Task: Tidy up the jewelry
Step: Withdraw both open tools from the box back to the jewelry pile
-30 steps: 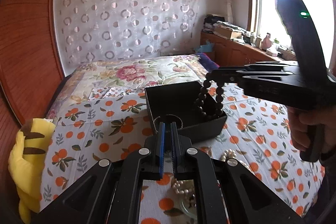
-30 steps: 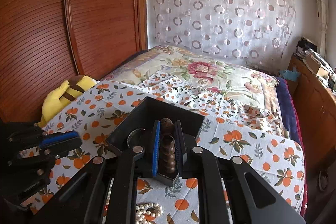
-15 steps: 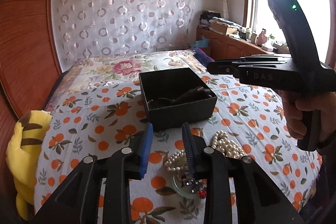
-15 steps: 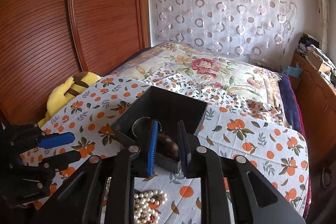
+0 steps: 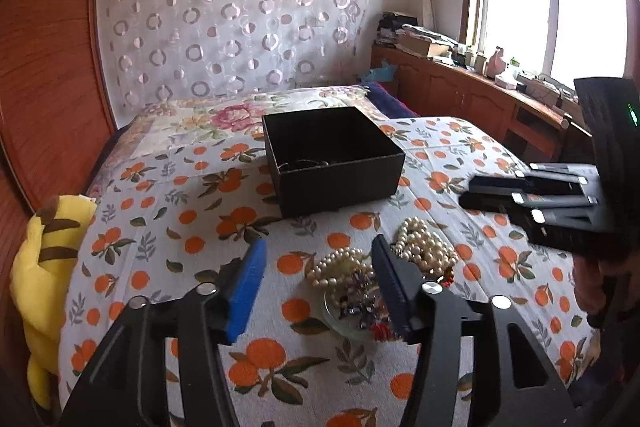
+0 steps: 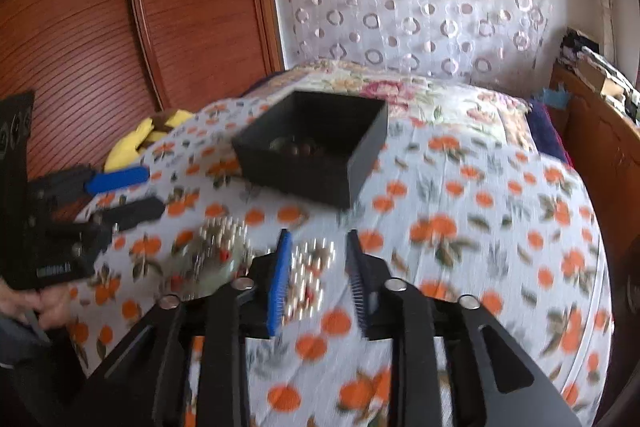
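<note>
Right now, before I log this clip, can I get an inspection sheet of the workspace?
Surface: bedspread with an orange-fruit print, laid over a bed.
Job's things: black box, open, dark beads inside; pearl strands heaped on the cloth in front of it; small glass dish with tangled pieces.
Clutter: yellow plush toy at the bed's edge.
Grippers: left gripper opening, nothing pressed between its fingers; right gripper opening over the pearls, not gripping them.
Cables: nothing seen.
Surroundings: wooden wardrobe, circle-patterned curtain, window, cluttered sideboard.
</note>
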Action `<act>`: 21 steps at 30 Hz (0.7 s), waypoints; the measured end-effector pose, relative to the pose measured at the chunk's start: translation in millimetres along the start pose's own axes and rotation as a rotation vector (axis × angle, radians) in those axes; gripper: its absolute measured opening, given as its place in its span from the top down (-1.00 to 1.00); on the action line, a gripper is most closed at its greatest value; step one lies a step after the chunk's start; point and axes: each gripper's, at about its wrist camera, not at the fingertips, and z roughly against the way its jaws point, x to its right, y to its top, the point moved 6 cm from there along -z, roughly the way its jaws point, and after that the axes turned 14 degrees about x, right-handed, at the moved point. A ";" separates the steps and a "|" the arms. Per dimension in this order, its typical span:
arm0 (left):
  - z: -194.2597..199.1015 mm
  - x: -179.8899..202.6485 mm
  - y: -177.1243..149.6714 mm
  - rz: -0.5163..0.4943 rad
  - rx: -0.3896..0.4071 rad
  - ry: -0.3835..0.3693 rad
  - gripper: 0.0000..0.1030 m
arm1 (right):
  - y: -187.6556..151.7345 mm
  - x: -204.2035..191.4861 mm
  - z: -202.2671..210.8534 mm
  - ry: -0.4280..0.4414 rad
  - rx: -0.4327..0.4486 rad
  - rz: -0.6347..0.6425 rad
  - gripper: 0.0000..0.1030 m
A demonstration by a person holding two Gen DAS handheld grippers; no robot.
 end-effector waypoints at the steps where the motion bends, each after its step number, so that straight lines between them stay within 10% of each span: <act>1: 0.2 1.2 -1.1 -0.004 -0.003 0.000 -0.17 | -6.3 -0.9 3.3 -0.002 -0.004 -0.002 0.19; 21: -13.2 15.6 -24.7 -0.012 -0.095 -0.052 -0.38 | -58.4 -21.3 17.1 -0.023 -0.057 0.028 0.04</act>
